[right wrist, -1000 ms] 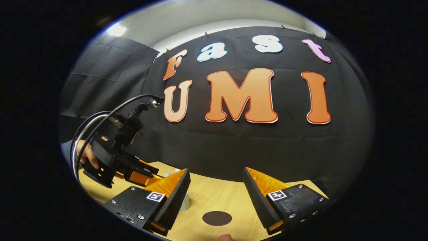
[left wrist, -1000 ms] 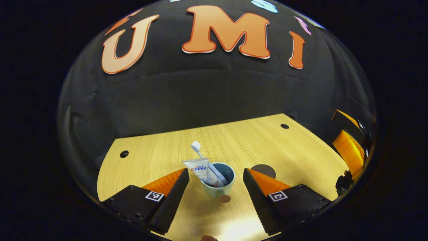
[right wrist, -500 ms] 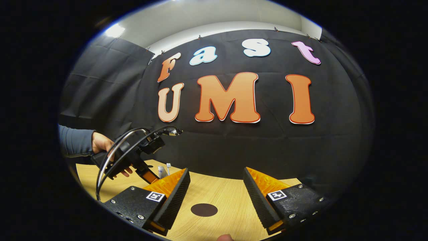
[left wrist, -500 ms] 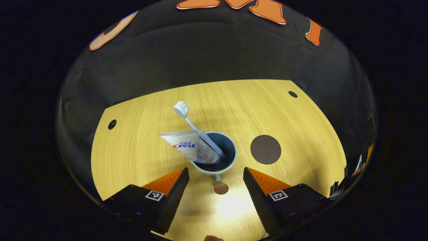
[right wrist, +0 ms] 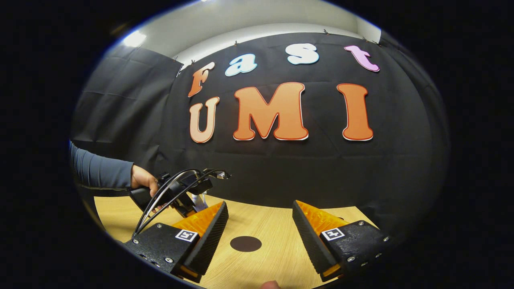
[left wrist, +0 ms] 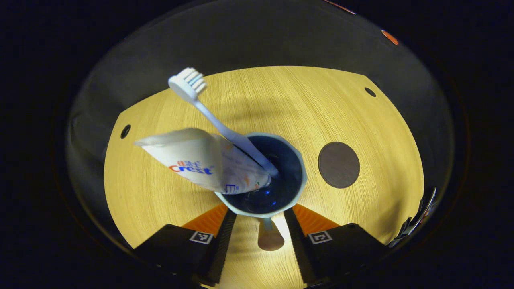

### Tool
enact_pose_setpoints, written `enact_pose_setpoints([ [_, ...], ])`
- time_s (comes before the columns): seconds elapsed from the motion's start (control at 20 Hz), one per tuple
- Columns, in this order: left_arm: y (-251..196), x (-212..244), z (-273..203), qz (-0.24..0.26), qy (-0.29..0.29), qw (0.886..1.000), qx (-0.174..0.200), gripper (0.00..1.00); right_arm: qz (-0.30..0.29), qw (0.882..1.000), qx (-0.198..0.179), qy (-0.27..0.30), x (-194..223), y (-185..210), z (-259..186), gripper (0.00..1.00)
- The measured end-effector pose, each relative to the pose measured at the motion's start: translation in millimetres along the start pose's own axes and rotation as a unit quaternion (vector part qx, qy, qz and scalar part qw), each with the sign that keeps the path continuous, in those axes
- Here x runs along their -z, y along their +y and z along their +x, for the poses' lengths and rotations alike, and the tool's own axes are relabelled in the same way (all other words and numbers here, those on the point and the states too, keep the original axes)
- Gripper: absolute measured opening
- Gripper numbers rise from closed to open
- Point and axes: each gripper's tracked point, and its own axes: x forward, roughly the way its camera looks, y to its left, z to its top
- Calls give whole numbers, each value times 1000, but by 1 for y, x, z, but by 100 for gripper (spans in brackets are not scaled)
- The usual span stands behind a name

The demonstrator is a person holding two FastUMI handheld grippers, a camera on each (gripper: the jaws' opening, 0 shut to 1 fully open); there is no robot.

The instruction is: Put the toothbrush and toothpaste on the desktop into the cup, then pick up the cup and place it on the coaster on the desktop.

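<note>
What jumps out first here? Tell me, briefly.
The cup sits close in the middle of the left gripper view, with the toothbrush and toothpaste leaning out to its left. The left tool flanks the cup's handle. The coaster lies bare on the desk, right of the cup.

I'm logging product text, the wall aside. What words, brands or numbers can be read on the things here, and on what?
Toothpaste: a red-and-blue brand logo; the small print under it is too blurred to read.
Left tongs and right tongs: square coded markers, no words.
Cup, toothbrush, coaster: no text.
</note>
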Motion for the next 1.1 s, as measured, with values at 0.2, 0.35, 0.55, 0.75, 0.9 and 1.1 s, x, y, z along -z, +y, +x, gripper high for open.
enact_pose_setpoints([
  [0.2, -3, 4, 10, -19, 10, 1000, -6, 41, 13, 1000, 1, -2, 0, 0, -6, 96],
  [0.35, -10, -5, 16, -19, 3, 1000, -5, 27, 14, 1000, 7, 1, 1, -2, -8, 96],
  [0.55, -19, -14, 17, -30, -11, 999, 3, 24, 12, 1000, 11, -4, -2, -3, -13, 96],
  [0.75, -26, -39, -29, -18, -36, 999, 6, 24, 3, 1000, 19, -4, -4, -6, -21, 96],
  [0.9, -31, -60, -57, -5, -55, 998, 13, 24, -3, 1000, 23, -5, -6, -6, -30, 96],
  [1.1, -46, -100, -101, 21, -73, 997, 25, 24, -7, 999, 30, -8, -6, -11, -43, 96],
])
